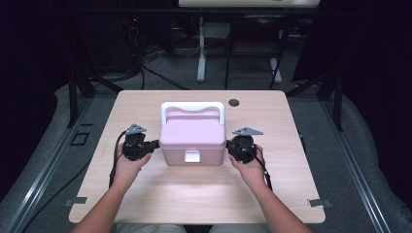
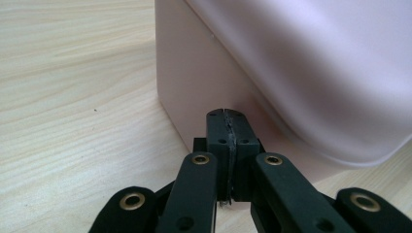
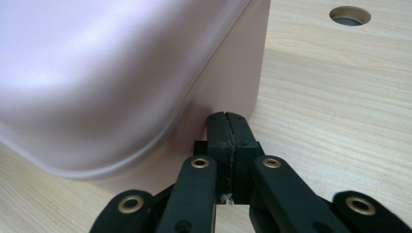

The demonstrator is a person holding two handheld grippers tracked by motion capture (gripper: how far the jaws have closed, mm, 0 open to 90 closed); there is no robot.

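- Dark room behind, with stands and cables on floor; pale wooden surface (image 1: 145, 194) in front, round cable hole (image 1: 233, 103) near far edge.
- Pink box (image 1: 193, 138) standing in middle of surface, lid closed, white handle (image 1: 193, 107) upright over the back, white latch (image 1: 192, 156) on near face.
- Left gripper (image 2: 227, 114) with fingers pressed together, nothing between; tips at lower left side wall of box, touching or just beside, hard to tell.
- Right gripper (image 3: 226, 115) likewise fully closed and empty, tips against lower right side wall.
- Probably rigid smooth plastic, rather light if empty; slippery walls; better hold by handle, or squeeze evenly from both sides.
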